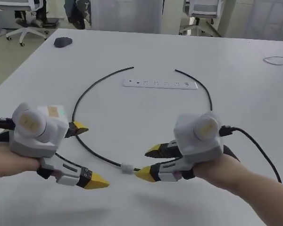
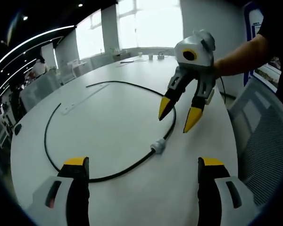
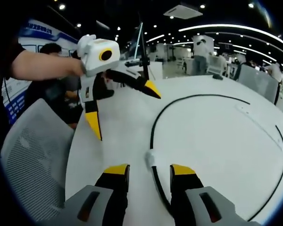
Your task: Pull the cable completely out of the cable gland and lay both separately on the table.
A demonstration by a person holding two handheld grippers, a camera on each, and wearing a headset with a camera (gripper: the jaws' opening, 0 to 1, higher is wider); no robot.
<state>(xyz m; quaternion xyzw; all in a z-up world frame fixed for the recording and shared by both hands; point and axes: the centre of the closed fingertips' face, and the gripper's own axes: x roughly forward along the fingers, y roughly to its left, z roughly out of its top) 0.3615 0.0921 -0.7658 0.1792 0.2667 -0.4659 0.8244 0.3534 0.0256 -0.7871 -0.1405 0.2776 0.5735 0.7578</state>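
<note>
Right gripper (image 1: pixel 146 163), jaws parted, hovers with the gland (image 1: pixel 127 168) at its 9 o'clock. The cable (image 1: pixel 89 87) is threaded through it on the worktop (image 1: pixel 146 113). Left gripper (image 1: pixel 87 155) gapes wide.

Left gripper view: gland at 12 o'clock.

Right gripper view: jaws straddle the cable, unclamped.

I judge this the approach; next, clamp gland and cable, then pull apart.

Cable (image 1: pixel 85 96) on table (image 1: pixel 236 94), curving in wide arc, both ends toward far side. Cable gland (image 1: pixel 127 168) on cable at near side of arc, between left gripper (image 1: pixel 93 155) and right gripper (image 1: pixel 144 163). Power strip (image 1: pixel 159 84) inside arc, behind gland. Mouse (image 1: pixel 62 42) at far left corner. Chair (image 1: pixel 23 19) behind table.
</note>
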